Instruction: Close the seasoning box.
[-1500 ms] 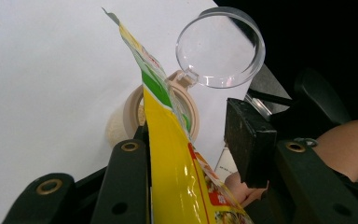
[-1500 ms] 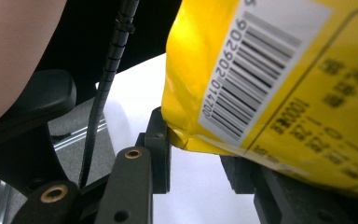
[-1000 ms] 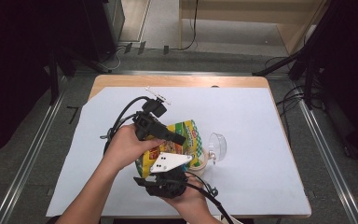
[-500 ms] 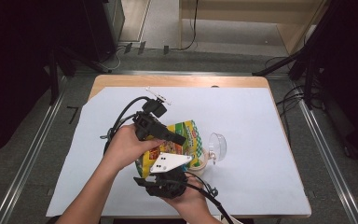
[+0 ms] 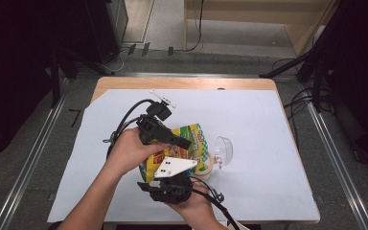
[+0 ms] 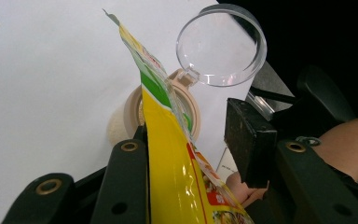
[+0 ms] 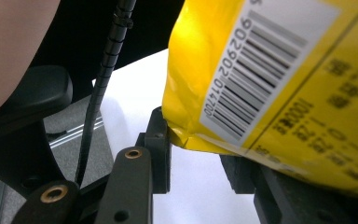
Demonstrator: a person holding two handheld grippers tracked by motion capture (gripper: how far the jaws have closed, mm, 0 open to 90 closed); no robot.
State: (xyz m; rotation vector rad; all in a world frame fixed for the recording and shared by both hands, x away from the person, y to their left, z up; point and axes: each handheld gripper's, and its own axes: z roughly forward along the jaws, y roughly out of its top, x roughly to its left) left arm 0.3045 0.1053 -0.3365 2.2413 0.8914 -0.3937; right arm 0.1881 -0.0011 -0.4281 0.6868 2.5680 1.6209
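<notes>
A yellow and green snack bag (image 5: 191,139) hangs tilted between both hands, its open top over a beige jar (image 5: 210,165) whose clear flip lid (image 5: 223,150) stands open. My left gripper (image 5: 184,143) grips the bag's upper part. In the left gripper view the bag (image 6: 177,163) runs along the left jaw and widens toward the right pad (image 6: 249,140), with the jar mouth (image 6: 133,105) and lid (image 6: 221,44) just beyond. My right gripper (image 5: 171,168) holds the bag's bottom end. In the right gripper view the barcode end (image 7: 270,70) sits between the pads (image 7: 161,149).
A white sheet (image 5: 268,120) covers the wooden table (image 5: 182,82). A small white clip-like piece (image 5: 163,99) lies near the far edge. Black cables (image 5: 124,122) trail from the left gripper across the sheet. Metal rails and grey floor flank the table.
</notes>
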